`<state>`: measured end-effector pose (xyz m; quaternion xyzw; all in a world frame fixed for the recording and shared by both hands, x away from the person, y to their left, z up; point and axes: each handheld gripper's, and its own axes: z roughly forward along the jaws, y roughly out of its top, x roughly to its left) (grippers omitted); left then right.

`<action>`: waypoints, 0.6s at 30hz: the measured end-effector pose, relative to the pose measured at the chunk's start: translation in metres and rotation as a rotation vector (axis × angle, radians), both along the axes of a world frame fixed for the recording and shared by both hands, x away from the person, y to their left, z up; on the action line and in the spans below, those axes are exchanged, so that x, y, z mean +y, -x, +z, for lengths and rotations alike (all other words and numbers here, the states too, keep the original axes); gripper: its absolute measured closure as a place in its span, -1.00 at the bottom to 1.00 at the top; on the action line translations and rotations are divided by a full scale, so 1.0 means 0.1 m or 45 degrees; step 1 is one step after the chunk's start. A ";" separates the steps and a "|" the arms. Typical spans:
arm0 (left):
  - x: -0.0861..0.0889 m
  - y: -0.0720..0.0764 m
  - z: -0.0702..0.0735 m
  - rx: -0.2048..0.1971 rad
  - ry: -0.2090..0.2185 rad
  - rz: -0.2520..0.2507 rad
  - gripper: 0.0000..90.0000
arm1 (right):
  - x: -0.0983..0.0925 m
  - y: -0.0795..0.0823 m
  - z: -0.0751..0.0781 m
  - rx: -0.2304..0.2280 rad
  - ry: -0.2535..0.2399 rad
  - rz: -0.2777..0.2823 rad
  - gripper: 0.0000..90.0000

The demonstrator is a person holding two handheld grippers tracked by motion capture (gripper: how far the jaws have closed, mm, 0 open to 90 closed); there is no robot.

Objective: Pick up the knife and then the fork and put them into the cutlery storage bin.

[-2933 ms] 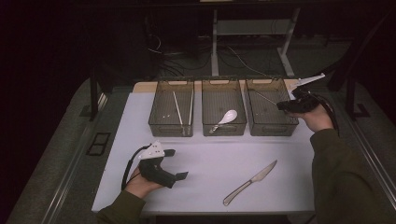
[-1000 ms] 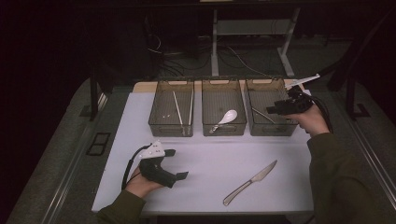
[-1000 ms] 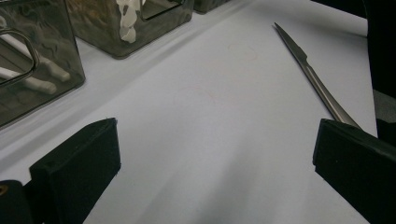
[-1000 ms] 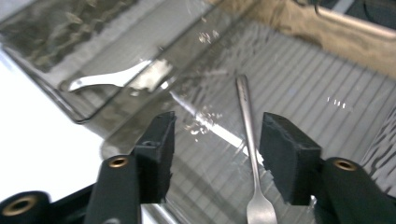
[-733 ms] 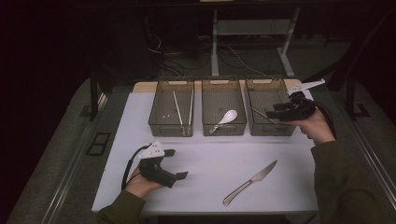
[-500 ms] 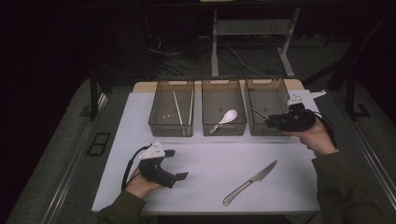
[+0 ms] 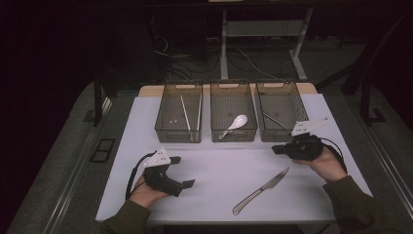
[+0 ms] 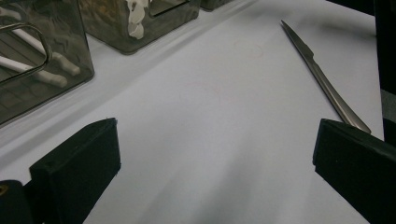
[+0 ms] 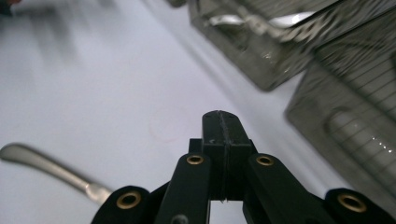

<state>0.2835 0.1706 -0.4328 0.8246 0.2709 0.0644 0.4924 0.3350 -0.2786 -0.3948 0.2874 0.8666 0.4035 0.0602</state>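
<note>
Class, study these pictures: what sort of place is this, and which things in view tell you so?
Probably a lab or workshop set up for recording a cutlery-sorting exercise. A white table carries three clear sorting bins and a loose table knife, a person works with handheld grippers, and cables and desk legs stand behind.

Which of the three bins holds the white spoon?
The middle bin: the white spoon lies in it, while the left bin holds long thin sticks and the right bin a metal utensil.

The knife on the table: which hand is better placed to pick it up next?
Probably the right. The right tool hangs close above the knife tip, but its jaws are shut with nothing between. The left tool is open but farther away.
</note>
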 end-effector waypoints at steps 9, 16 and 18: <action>0.00 0.00 0.00 -0.002 -0.001 0.001 -1.00 | 0.14 0.29 -0.15 0.039 0.006 0.105 0.99; 0.00 0.00 0.00 -0.001 0.000 0.000 -1.00 | 0.24 0.52 -0.25 0.078 0.017 0.195 0.99; 0.00 0.00 0.00 0.000 0.000 0.001 -1.00 | 0.28 0.58 -0.28 0.086 0.023 0.214 0.99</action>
